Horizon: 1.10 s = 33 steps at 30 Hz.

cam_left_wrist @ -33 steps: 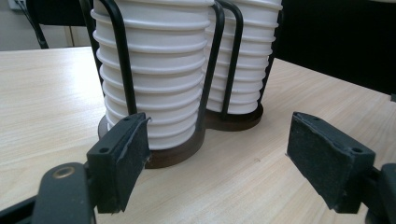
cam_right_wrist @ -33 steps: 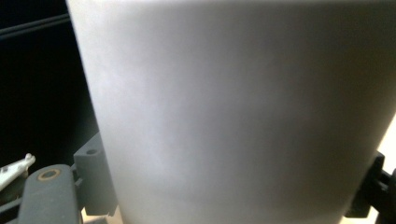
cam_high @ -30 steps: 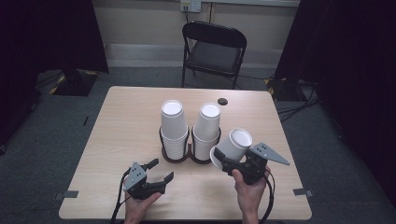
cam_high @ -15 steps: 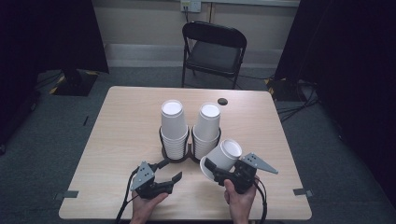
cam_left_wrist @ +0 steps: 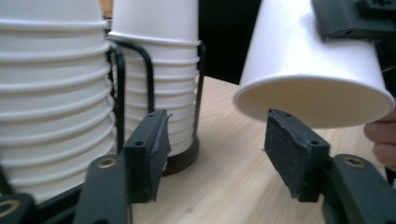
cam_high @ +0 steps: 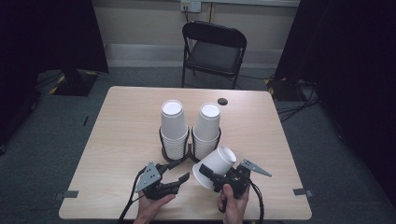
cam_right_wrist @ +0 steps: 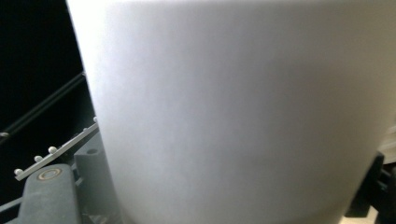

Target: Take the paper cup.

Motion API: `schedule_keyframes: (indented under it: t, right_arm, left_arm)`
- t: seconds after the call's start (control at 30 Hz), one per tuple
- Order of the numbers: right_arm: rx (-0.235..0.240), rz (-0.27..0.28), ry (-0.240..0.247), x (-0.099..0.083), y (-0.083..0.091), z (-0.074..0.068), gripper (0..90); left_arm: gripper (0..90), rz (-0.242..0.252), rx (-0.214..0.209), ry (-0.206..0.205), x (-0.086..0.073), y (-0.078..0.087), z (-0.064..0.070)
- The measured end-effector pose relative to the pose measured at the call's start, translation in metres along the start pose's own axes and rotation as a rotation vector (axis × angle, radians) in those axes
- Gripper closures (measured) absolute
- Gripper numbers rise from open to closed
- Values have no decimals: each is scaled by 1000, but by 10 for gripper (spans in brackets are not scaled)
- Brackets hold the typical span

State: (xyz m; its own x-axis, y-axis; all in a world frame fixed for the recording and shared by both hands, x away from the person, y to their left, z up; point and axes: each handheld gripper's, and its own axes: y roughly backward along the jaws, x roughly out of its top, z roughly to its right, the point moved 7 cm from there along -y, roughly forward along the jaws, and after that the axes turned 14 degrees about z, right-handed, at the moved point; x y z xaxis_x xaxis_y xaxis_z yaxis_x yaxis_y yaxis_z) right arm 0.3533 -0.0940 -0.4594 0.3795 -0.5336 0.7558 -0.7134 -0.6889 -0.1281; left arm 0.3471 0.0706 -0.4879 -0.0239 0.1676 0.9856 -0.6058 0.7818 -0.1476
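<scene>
The left gripper (cam_high: 180,171) sits low over the near part of the table (cam_high: 116,140), its jaws spread wide with nothing between them; in the left gripper view its pads (cam_left_wrist: 152,154) frame bare tabletop, with the left cup stack (cam_high: 173,128) just ahead and to its left in the black wire holder (cam_left_wrist: 119,93) and the right cup stack (cam_high: 207,128) standing beside it. Just to the right of that gripper hangs the single paper cup (cam_high: 215,167), tilted, bottom up and rim slanting down toward the table. It is clamped in the right gripper (cam_high: 215,177), whose jaws are closed on the cup's wall; in the right gripper view the white wall (cam_right_wrist: 233,116) looms very near the camera. The step in hand looks like bringing a lone cup off the stacks toward the open left gripper, perhaps to pass it over or set it down. The next move would call for bringing the rim (cam_left_wrist: 313,109) between the left pads, or lowering it squarely onto the wood, without crushing the thin wall. Open tabletop lies to the left of the left gripper and to the right of the right one; the near edge (cam_high: 187,217) is close behind both hands, and the stacks stand close ahead, so a forward swing risks knocking them.
</scene>
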Motion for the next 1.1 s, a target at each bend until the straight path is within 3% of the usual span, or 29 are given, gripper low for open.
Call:
schedule_keyframes:
  t: [0.3, 0.57, 0.77, 0.83, 1.1]
  right_arm:
    - [25, -17, -48, -8, -5, -4, 156]
    - [36, -54, -110, -15, -8, -8, 156]
    - [43, -75, -127, -19, -11, -11, 156]
    - [46, -84, -138, -20, -12, -11, 156]
    - [64, -130, -170, -26, -15, -16, 156]
  left_arm:
    - [488, 31, -38, -15, 3, -10, 10]
    - [525, 67, -35, -39, 3, -17, 14]
    - [547, 91, -38, -82, 3, -22, 17]
    - [564, 120, -17, -124, 5, -21, 21]
    - [597, 158, -8, -147, 6, -26, 26]
